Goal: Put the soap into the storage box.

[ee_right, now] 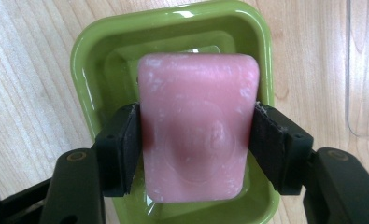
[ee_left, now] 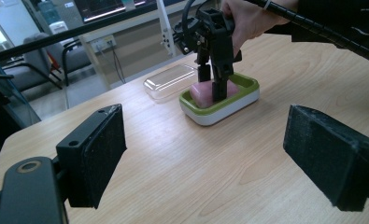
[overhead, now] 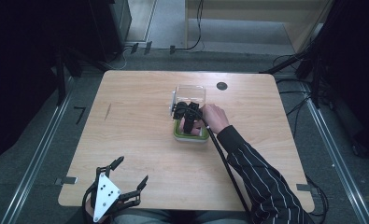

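Right tool [ee_right: 196, 140] clamped on pink rectangular soap bar [ee_right: 198, 126] over green plastic soap dish [ee_right: 173, 28] on wooden bench [overhead: 140, 140]; left tool [overhead: 128, 179] released, jaws wide, near bench edge.

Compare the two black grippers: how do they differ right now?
The right gripper is clamped on the pink soap bar over the green soap dish; the left gripper holds nothing, jaws wide apart. Right points down mid-table; left sits at the near edge of the wooden table. Both have black padded jaws.

One pink soap bar [ee_right: 198, 126]; one green dish [ee_right: 93, 60]; one clear lid [ee_left: 170, 80]; two claws; one table [overhead: 135, 135].
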